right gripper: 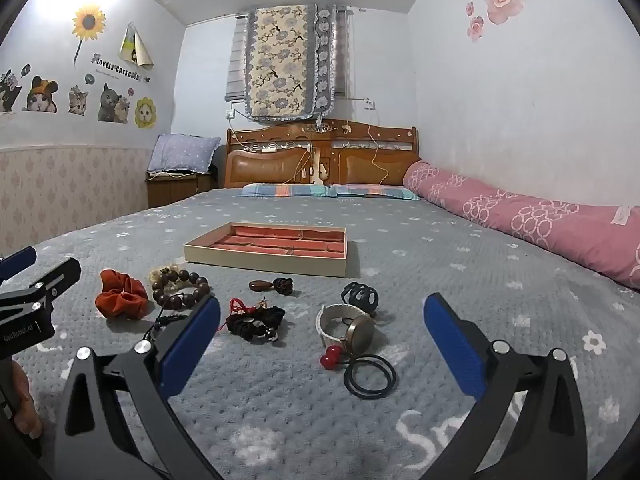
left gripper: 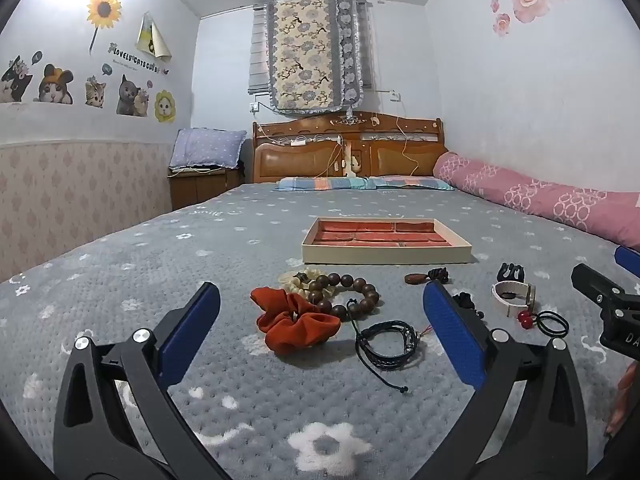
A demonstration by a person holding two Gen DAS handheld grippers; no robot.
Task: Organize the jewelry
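Both grippers' jaws gape empty: left gripper (left gripper: 320, 312) frames the orange scrunchie (left gripper: 296, 322), right gripper (right gripper: 322, 320) the watch (right gripper: 352, 326).

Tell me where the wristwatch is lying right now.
The wristwatch lies on the grey bedspread, ahead of the open right gripper, between the black claw hair clip behind it and the red bead hair tie in front.

A grey flower-patterned bedspread (left gripper: 160, 280) covered the bed before a carved wooden headboard (left gripper: 348, 148), pale walls bore cat stickers (left gripper: 52, 84), and a quilt (left gripper: 304, 52) hung over the window.
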